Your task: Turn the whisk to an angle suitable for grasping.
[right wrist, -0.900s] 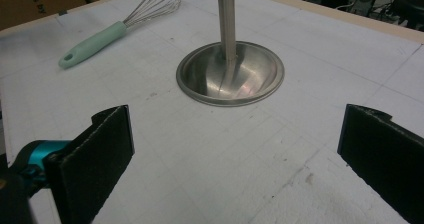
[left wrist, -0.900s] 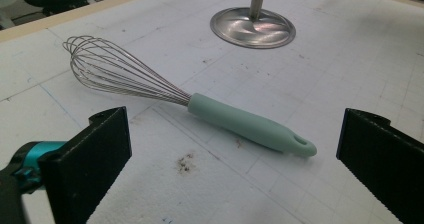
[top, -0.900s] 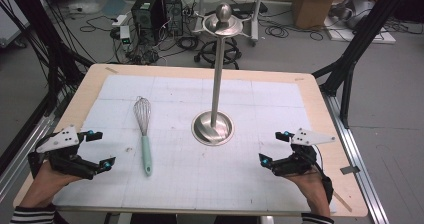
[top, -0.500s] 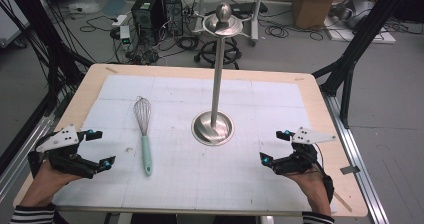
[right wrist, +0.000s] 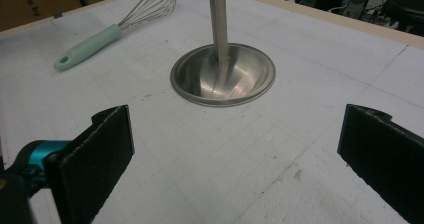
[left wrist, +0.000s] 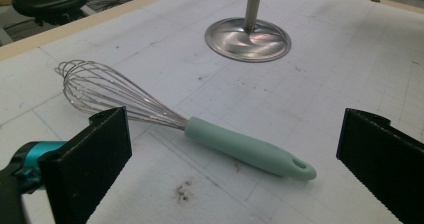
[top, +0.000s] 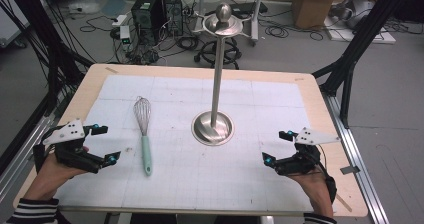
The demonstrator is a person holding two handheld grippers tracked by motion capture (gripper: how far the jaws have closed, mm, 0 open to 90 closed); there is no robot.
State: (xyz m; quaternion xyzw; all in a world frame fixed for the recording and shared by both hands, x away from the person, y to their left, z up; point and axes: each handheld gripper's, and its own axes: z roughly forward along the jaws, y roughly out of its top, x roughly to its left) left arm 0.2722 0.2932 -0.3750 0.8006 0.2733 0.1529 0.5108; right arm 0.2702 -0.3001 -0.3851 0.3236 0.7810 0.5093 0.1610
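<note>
Left tongs (top: 102,144) sit wide apart, nearer the whisk (top: 143,134) at their 3 o'clock, its handle running 12-to-6. Right tongs (top: 278,146) gape too, well apart.

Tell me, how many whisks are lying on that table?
1: the whisk lies on the white mat, left of the metal stand, nearest the left tongs. None seems hidden.

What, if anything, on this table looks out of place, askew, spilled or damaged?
Nothing much stands out. The whisk lies flat, intact, left of the upright stand, apart from it. The white mat carries a few small dark smudges near the whisk handle, but no spill. Both grippers, left and right, are open and hold nothing.
</note>
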